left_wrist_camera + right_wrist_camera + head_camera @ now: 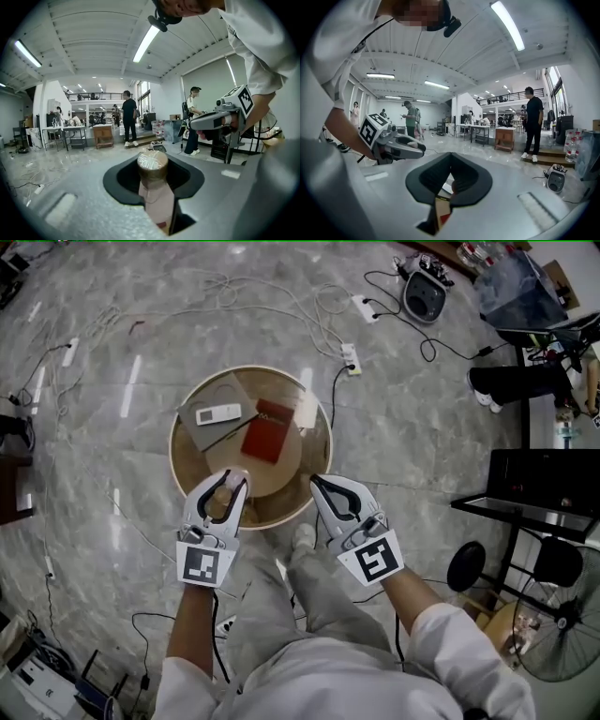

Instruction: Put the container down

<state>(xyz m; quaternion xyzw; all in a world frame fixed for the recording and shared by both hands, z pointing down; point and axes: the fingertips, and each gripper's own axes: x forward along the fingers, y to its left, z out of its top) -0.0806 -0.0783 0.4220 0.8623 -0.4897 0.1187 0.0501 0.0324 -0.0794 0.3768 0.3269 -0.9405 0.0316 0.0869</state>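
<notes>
You stand over a grey marbled floor [103, 484] strewn with white cables [309, 320]. At your feet is a round, light wooden table [281, 514].

On the table's far left part lies a flat grey square pad [223, 435]. A dark red rectangular booklet [265, 432] lies just beside it, nearer the middle. A slim white remote control [217, 413] rests on top of the pad.

Your left gripper [228, 486] is over the near left edge of the table. Its jaws are pinching a small pale pink container with a brown cap and shiny top [152, 180]. It stands upright between them, with the cap rising above the jaws. The container is at the table's near rim, but I cannot tell whether its base touches the wood.

Your right gripper [317, 482] is at the near right edge of the table, well apart from the container. Its jaws are pressed together with nothing between them.
</notes>
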